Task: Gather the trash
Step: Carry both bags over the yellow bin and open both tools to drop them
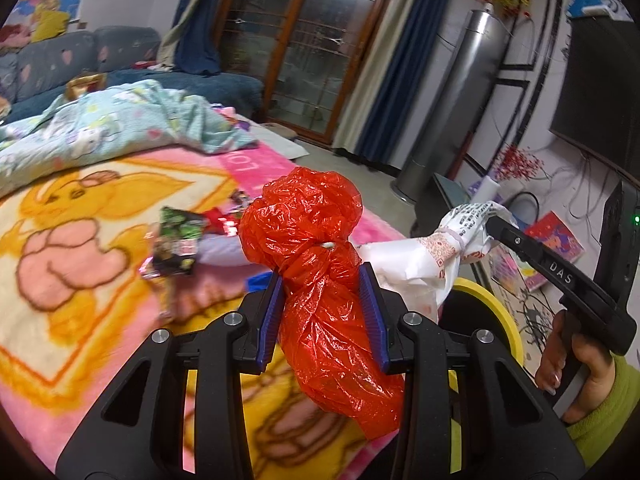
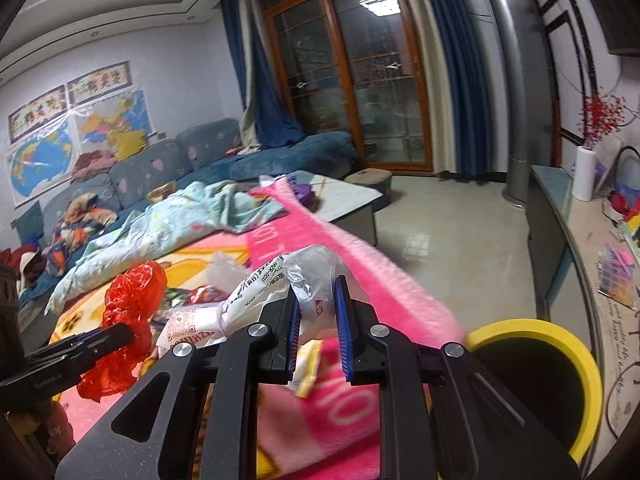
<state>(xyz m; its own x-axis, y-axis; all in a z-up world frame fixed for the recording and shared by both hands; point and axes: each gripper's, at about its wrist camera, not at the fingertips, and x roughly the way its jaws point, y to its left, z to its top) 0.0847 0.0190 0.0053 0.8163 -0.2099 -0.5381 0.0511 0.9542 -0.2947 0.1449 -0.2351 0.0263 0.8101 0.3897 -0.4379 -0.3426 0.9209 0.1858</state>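
My left gripper [image 1: 322, 280] is shut on a crumpled red plastic bag [image 1: 316, 240] and holds it above the pink and yellow blanket [image 1: 80, 264]. My right gripper [image 2: 318, 292] is shut on a white printed plastic bag [image 2: 308, 276], also seen in the left wrist view [image 1: 432, 248]. The red bag shows at the left of the right wrist view [image 2: 128, 316]. A yellow-rimmed black bin [image 2: 532, 376] stands just right of the blanket's edge, below and right of my right gripper. Snack wrappers [image 1: 180, 240] lie on the blanket beyond the red bag.
A light blue quilt [image 1: 120, 124] is heaped at the blanket's far side. A blue sofa [image 2: 168, 164] stands behind. A low cabinet [image 2: 580, 240] with clutter runs along the right wall, past a silver tower unit [image 2: 516, 80]. Tiled floor [image 2: 448, 240] lies between.
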